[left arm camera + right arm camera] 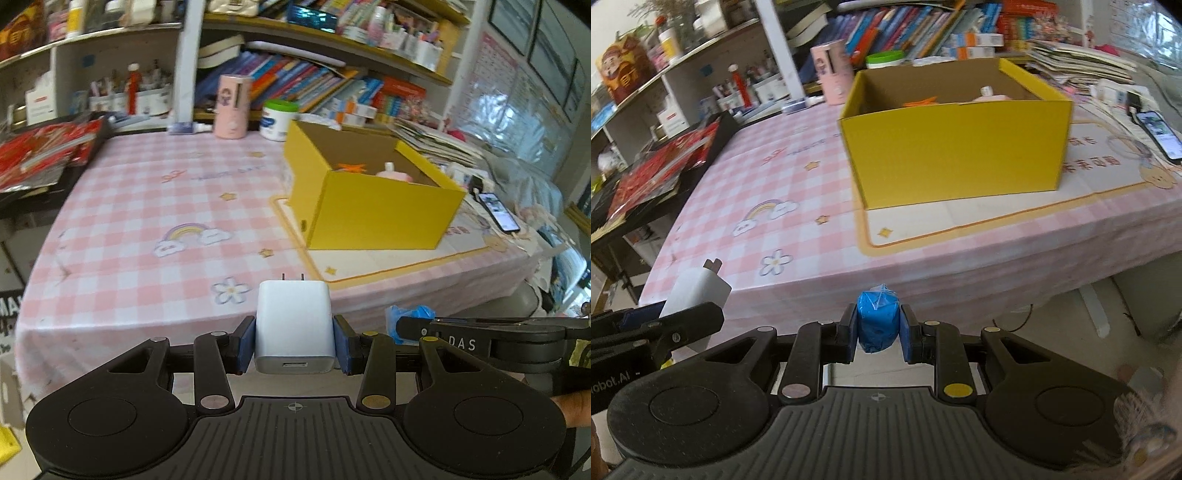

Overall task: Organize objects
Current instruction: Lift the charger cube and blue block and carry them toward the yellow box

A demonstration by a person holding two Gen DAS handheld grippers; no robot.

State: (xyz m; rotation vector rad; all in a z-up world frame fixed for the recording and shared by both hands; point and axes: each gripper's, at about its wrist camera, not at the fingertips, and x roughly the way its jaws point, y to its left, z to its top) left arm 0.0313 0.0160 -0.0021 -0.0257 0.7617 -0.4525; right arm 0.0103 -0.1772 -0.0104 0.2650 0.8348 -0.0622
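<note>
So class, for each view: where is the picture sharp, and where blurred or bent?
Left wrist view: white charger in the left tongs sharp; shelves smeared, table edge bowed. Right wrist view: blue packet in the right tongs crisp; yellow box soft, right edge blurred.

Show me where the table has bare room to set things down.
The widest free patch is the checked cloth between the red packets on the left and the yellow box. The mat's near strip before the box is bare too. It is crowded at the back by the pink cylinder and jar, and right by the phone.
</note>
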